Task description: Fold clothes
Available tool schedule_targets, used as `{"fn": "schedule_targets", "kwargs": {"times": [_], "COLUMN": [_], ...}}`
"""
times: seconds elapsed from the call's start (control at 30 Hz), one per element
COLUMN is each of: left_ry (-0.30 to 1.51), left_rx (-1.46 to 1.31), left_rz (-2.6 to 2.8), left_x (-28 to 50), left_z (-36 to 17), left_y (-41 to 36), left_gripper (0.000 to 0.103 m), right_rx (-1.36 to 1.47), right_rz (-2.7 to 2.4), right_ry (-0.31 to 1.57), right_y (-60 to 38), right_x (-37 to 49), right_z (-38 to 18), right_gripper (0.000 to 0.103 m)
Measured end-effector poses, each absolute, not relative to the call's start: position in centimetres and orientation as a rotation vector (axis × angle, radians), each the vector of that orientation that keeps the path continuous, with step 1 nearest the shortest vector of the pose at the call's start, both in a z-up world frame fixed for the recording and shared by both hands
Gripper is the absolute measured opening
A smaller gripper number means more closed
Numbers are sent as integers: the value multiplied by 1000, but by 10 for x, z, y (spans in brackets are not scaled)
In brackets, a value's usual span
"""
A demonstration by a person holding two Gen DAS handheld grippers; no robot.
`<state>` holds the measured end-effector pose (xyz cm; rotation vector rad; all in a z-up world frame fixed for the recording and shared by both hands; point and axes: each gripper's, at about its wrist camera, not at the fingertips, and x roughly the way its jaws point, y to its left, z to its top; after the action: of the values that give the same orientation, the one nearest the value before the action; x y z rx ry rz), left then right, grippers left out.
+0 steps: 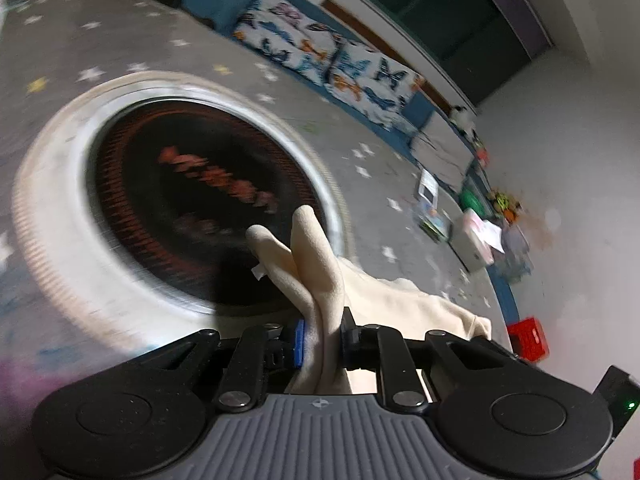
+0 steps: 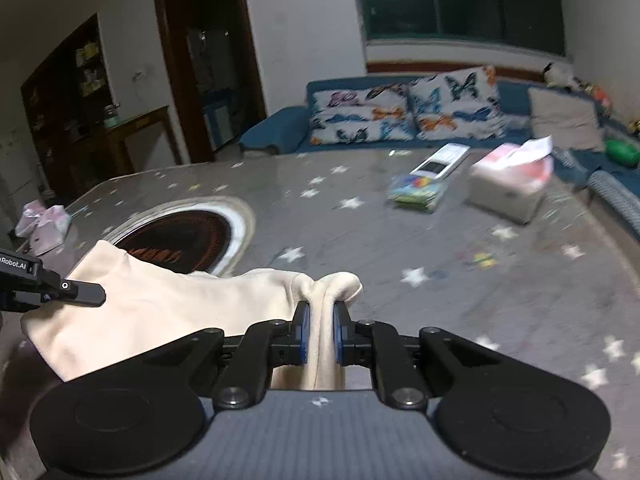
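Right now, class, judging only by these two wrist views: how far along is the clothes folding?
Early. Done: both grippers have taken hold; the left gripper and the right gripper are each shut on a bunched edge of the cream garment. In hand: the garment hangs between them over the star-patterned table, rumpled. Left: no neat fold shows yet, so spreading it flat and folding remain.

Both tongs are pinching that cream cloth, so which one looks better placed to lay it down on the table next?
Probably the right tongs: the soft cream cloth garment spreads leftward from them, with bare star-patterned grey tabletop ahead. The left tongs face the round black inset.
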<state>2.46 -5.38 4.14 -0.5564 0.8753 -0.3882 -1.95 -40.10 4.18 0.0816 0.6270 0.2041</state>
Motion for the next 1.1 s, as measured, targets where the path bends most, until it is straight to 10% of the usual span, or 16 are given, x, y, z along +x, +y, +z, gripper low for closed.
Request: {"fn": "schedule_targets", "kwargs": {"times": [1.1], "left_ry": [959], "left_rx": [-259], "left_rz": [-654], "left_x": [79], "left_z": [23], "left_y": [-268], "left_gripper": [18], "right_rx": [18], "right_rz": [-252], "right_ry": [708], "right_y": [-559], "right_x": [-31], "right_z": [20], "right_gripper": [11]}}
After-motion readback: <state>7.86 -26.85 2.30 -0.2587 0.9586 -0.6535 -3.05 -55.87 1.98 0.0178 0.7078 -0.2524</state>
